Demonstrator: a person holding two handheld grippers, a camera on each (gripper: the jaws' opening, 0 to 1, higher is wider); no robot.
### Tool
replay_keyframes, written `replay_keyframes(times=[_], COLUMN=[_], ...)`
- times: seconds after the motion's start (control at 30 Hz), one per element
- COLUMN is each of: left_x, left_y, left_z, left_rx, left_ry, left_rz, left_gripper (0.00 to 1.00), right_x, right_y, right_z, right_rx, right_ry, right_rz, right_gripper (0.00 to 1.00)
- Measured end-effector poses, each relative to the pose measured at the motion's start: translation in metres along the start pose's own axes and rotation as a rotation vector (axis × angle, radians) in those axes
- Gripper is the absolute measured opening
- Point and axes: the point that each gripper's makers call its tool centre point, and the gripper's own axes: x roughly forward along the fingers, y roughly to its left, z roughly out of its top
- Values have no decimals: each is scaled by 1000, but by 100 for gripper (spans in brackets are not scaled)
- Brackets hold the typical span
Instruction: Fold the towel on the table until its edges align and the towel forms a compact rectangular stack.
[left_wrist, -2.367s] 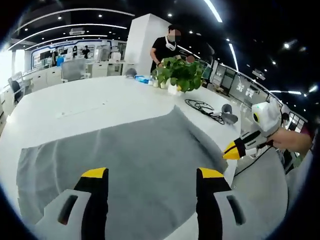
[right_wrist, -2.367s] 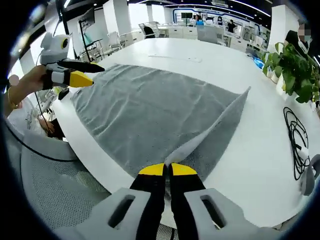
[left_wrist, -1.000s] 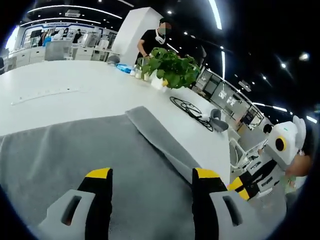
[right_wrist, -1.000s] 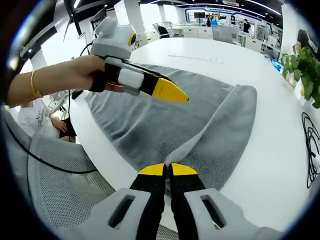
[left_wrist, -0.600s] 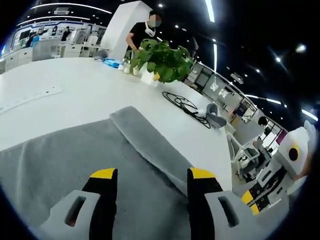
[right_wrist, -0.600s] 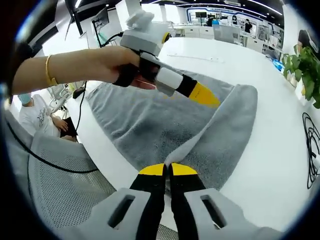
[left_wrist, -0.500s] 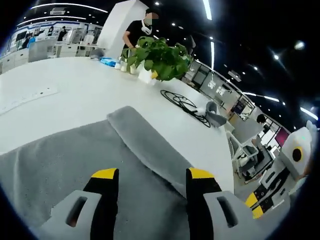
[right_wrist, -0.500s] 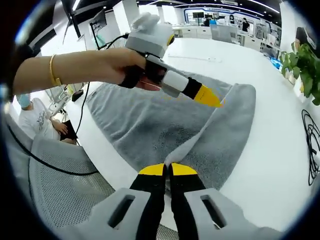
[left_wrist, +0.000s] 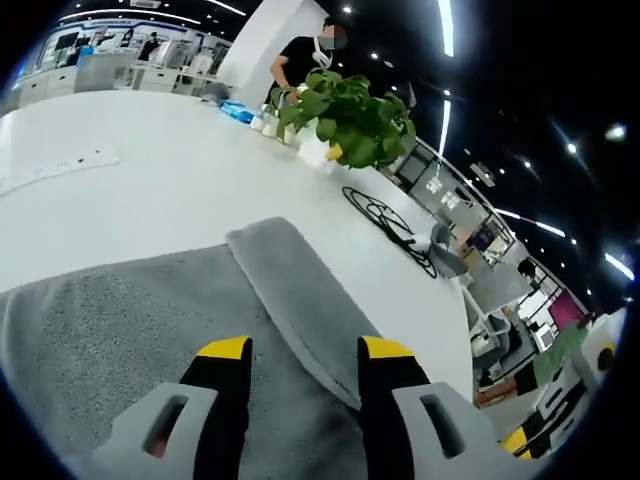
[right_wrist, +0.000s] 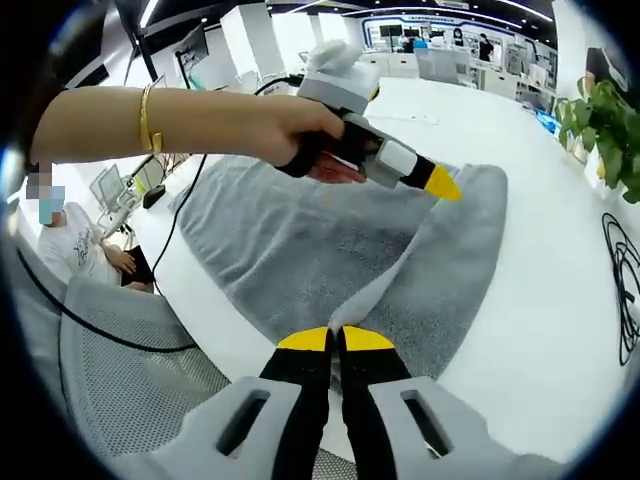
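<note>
A grey towel lies on the white table, with one side folded over as a strip. My right gripper is shut on the towel's near corner, lifted at the table edge. A hand holds my left gripper over the far end of the folded strip, tips pointing at it. In the left gripper view the left gripper is open, hovering above the towel, and the folded strip runs up from between its jaws.
A potted plant stands at the back of the table with a person behind it. A black cable coil lies beyond the towel. A mesh chair and a seated person are by the table's near edge.
My left gripper has travelled across the towel to the far end of the folded strip, and its jaws stand a little closer together. The right gripper keeps its hold on the corner.
</note>
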Motion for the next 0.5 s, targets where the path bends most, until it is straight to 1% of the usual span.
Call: replay_keyframes(times=[0.07,0.13,0.17,0.3,0.37,0.4,0.47,0.5], left_x=[3,6,9,14,18,20,22,22], left_y=[2,-1,2,1,-1,0,3,2], left_z=[0,-1,-1,0,0,-1,-1,0], left_rx=[-2,2,7,20,24,22,19,15], left_ry=[3,13,16,32,38,52,57,51], left_rz=[-4,-3,-3,-4,-9,-1,17,20], left_gripper=[40,39,38,27,26,26,25,25], right_x=[0,-1,-1,-3,-3,-4,-4,-4], right_y=[0,0,0,-1,-1,-2,-2,-1], right_z=[0,-1,-1,0,0,0,0,0], right_rx=[2,3,4,3,4,5,9,10], right_ry=[-1,-2,-2,-5,-5,-5,-8,-11], right_rz=[1,0,0,-2,-5,-8,-10,-10], right_gripper=[0,0,0,0,0,0,0,0])
